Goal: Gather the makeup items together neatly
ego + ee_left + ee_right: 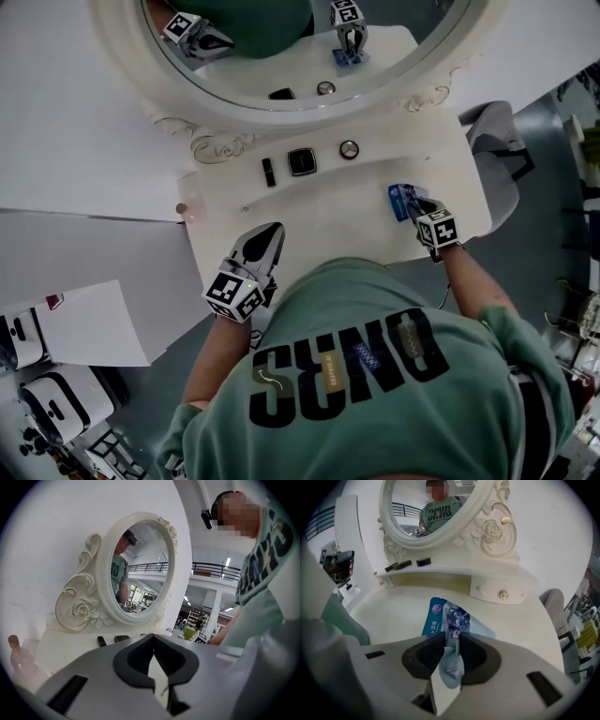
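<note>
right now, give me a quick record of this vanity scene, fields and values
surface: white vanity table with oval mirror
shelf row: black tube, square black compact, round silvery item
table's left edge: pink bottle
left gripper: shut, empty
right gripper: shut on blue sachet, at the tabletop's right side
gathered: not yet, sachet apart from the shelf row

Left gripper (270,232) lies roughly level over the table, jaws pressed together and empty; right gripper (417,208) tilts steeply down, jaws pinching a blue sachet (436,617), forearm outstretched
</note>
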Demonstrator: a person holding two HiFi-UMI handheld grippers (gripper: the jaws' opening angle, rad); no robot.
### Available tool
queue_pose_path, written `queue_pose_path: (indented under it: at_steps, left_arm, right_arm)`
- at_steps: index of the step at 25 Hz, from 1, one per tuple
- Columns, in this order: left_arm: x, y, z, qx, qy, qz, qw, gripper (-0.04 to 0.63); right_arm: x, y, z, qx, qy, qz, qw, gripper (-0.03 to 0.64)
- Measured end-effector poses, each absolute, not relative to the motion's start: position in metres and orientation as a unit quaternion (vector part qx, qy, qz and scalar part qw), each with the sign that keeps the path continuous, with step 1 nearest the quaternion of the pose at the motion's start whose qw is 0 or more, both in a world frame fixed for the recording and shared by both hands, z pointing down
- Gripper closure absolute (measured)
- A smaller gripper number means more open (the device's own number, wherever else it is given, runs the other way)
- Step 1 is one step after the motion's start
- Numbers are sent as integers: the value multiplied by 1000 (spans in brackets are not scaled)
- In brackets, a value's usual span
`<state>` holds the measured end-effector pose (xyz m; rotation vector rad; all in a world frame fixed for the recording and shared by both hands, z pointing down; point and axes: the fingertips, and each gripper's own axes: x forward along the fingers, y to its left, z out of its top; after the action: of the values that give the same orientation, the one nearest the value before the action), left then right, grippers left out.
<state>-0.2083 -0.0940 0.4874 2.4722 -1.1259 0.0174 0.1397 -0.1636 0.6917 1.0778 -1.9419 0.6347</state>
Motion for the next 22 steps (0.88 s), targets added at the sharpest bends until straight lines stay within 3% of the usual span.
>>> queue_pose_path:
  at_steps: [7, 18, 22]
  left_arm:
    - [-225, -94, 477, 888, -411, -9, 204, 584]
    - [-241, -81, 475, 869, -449, -7, 209, 584]
    - [-246, -75, 477, 860, -463, -6, 213, 584]
  right_arm:
    - [118, -243, 595, 451, -807, 190, 331, 529]
    - [85, -336, 606, 406, -803, 182, 397, 522]
    - [85, -338, 617, 396, -803, 181, 406, 485]
